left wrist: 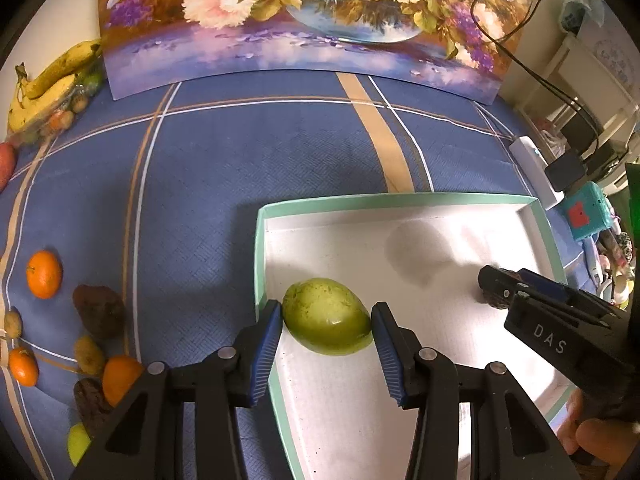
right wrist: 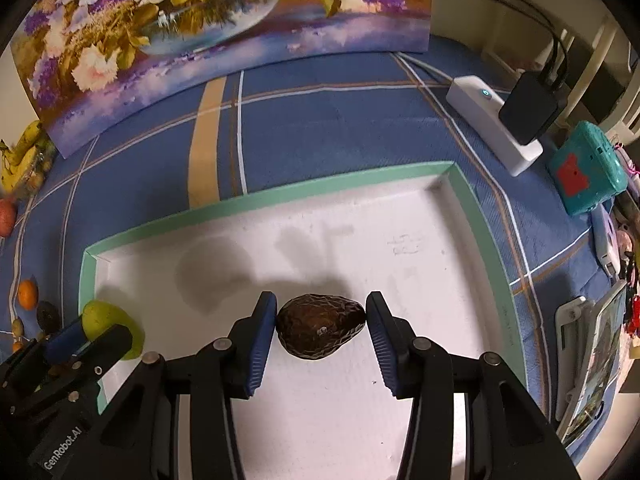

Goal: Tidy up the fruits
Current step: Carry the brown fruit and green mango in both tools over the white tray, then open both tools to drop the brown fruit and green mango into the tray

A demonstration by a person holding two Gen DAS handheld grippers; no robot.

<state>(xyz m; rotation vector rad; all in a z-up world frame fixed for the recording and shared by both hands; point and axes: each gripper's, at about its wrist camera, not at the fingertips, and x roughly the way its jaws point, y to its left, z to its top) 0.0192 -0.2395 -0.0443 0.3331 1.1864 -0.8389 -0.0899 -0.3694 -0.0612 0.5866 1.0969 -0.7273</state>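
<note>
A white tray with a mint-green rim [left wrist: 400, 199] [right wrist: 256, 200] lies on the blue cloth. My left gripper [left wrist: 327, 316] is shut on a green mango [left wrist: 326, 315] at the tray's near left corner; the mango also shows in the right wrist view [right wrist: 106, 322]. My right gripper [right wrist: 321, 318] is shut on a dark brown avocado [right wrist: 320, 326] over the tray's middle. The right gripper also shows in the left wrist view [left wrist: 494, 282]. Loose oranges [left wrist: 44, 274], dark avocados [left wrist: 98, 310] and small yellowish fruits [left wrist: 88, 354] lie on the cloth at the left.
Bananas [left wrist: 52, 80] sit on a clear box at the far left, with a red fruit [left wrist: 5, 164] nearby. A flower painting [left wrist: 304, 20] stands at the back. A white power strip [right wrist: 492, 120], a teal box [right wrist: 584, 168] and clutter line the right edge.
</note>
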